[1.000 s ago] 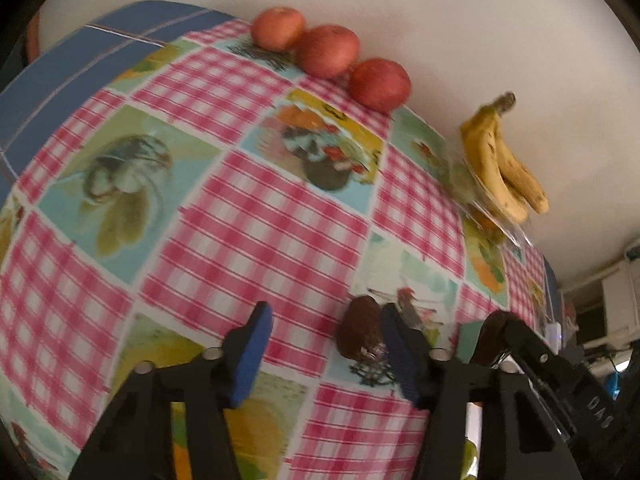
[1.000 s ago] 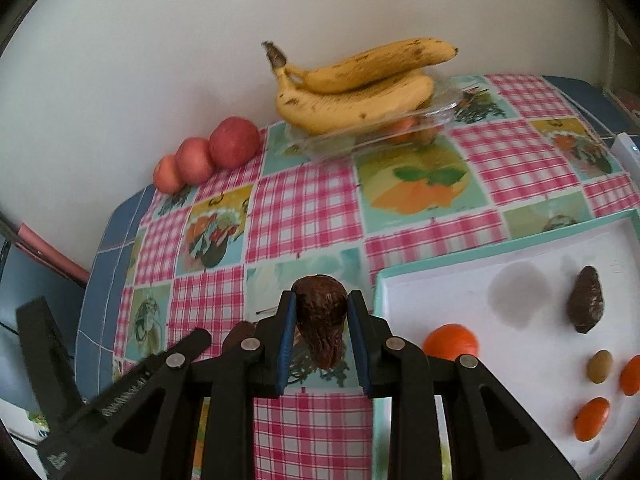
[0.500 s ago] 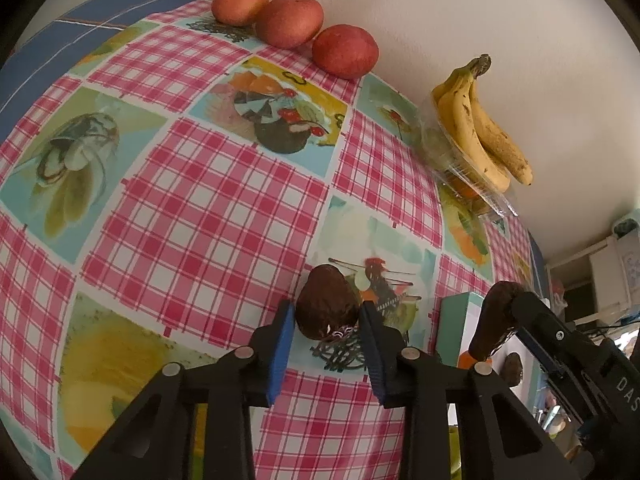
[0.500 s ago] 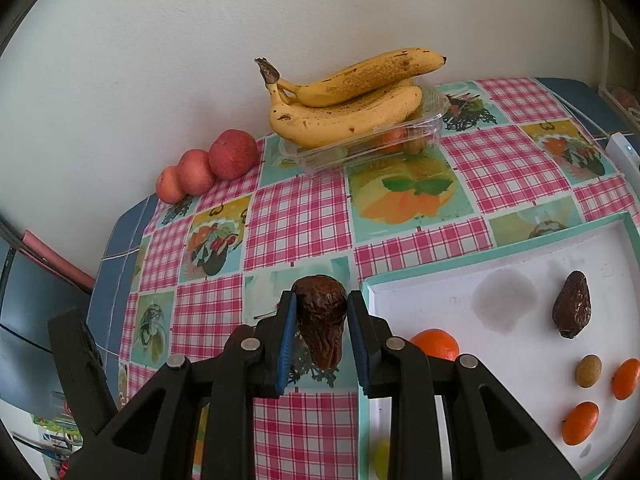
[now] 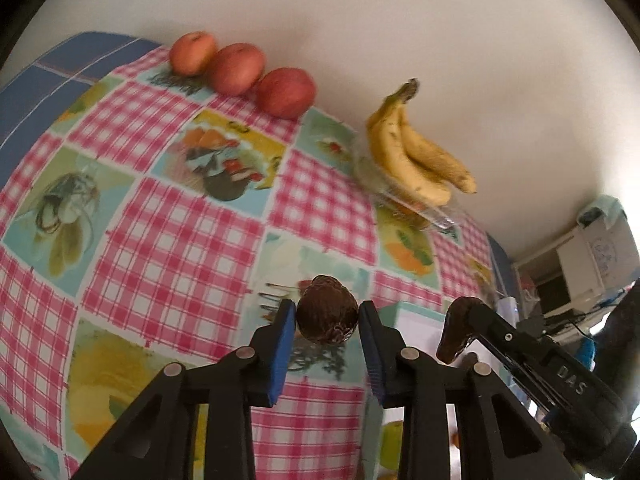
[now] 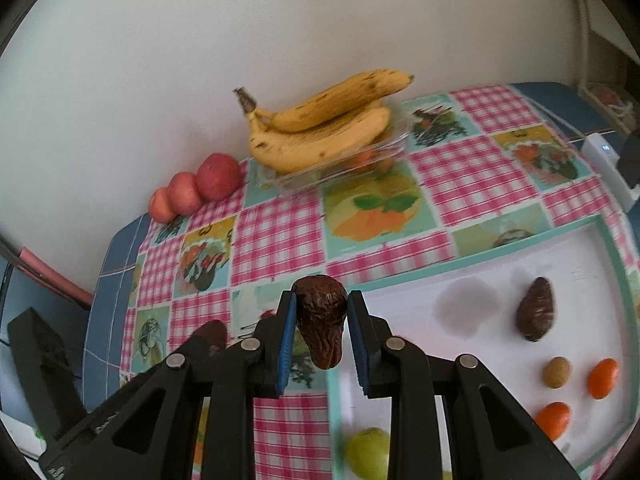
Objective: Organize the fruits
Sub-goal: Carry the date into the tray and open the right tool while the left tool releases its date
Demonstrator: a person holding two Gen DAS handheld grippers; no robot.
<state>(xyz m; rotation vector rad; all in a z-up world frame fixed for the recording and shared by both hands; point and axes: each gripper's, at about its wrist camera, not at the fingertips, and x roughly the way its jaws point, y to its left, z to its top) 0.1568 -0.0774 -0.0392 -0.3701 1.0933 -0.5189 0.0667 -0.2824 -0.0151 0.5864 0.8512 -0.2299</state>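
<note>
Two brown fruits are pinched: one by the left hand-held gripper, seemingly touching both pads; another by the right hand-held gripper.

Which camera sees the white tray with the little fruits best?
The right wrist camera. It shows the white tray, with its teal rim, and the small fruits lying on it. The left wrist camera catches only a small corner of it behind the left claw.

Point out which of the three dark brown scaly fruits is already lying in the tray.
The brown fruit resting free on the white tray, near its far right side. The other two are each gripped in tongs: left, right.
</note>
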